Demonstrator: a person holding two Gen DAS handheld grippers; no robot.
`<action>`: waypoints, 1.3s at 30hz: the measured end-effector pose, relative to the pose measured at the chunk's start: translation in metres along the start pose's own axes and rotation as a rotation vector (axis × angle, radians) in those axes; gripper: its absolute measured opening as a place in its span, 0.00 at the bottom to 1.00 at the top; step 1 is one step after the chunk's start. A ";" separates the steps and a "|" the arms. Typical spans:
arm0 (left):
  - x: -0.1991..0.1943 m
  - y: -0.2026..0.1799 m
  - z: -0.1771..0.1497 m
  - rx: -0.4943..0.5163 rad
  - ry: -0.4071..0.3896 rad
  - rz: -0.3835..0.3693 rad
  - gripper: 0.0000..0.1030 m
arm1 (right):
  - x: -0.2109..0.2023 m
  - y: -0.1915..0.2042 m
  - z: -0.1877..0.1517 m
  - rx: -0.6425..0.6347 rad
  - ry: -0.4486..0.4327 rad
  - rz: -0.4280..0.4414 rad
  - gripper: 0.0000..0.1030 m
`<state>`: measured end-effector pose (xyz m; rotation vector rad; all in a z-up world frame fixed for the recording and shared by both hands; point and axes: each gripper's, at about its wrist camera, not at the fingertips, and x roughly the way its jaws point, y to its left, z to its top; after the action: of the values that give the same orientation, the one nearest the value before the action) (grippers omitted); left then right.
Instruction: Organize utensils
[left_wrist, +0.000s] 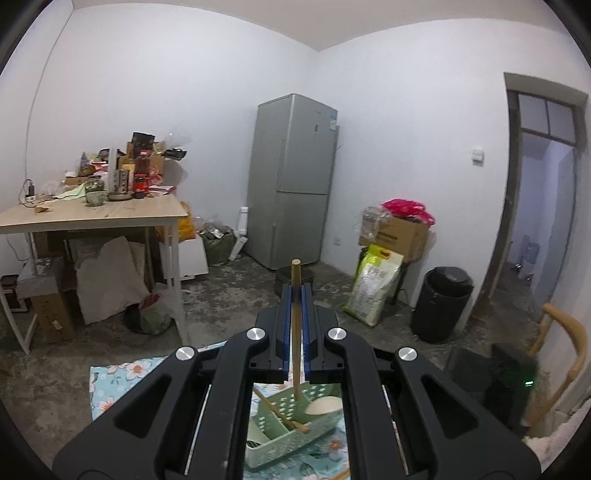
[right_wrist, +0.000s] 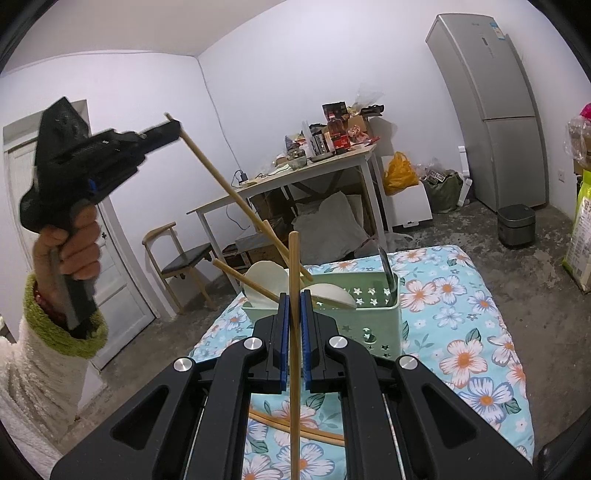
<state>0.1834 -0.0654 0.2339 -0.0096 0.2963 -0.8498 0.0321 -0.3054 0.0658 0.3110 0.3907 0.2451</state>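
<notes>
Right wrist view: the right gripper (right_wrist: 294, 306) is clamped on one bamboo chopstick (right_wrist: 294, 332), which stands almost upright between the blue pads, just in front of the green basket (right_wrist: 380, 325) on the floral cloth (right_wrist: 461, 332). To the left of the basket and well above it, the left gripper (right_wrist: 173, 129), held by a hand (right_wrist: 74, 251), is clamped near the top end of a second chopstick (right_wrist: 236, 199) that slants down, its lower tip over the basket.

The chopsticks look light, stiff and smooth, so a thin stick could pivot or slip between the pads; a grip nearer the middle would likely steady it better than one at the end.

Inside the basket are white spoons (right_wrist: 266, 280), a metal utensil (right_wrist: 388, 273) and another chopstick (right_wrist: 243, 280), all crowding the opening. Two more chopsticks (right_wrist: 295, 428) lie on the cloth in front of the basket. The two held sticks cross in this view and may knock together.
</notes>
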 end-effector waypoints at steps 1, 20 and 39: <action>0.005 0.000 -0.001 0.002 0.005 0.006 0.04 | 0.000 0.000 0.000 -0.001 0.000 -0.001 0.06; 0.062 0.023 -0.044 -0.105 0.080 -0.017 0.12 | -0.004 -0.002 0.011 -0.013 -0.017 -0.006 0.06; -0.034 0.037 -0.095 -0.211 -0.009 0.113 0.48 | 0.006 0.028 0.134 -0.131 -0.310 0.105 0.06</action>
<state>0.1642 -0.0053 0.1467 -0.1912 0.3738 -0.7034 0.0878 -0.3110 0.1912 0.2359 0.0522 0.3186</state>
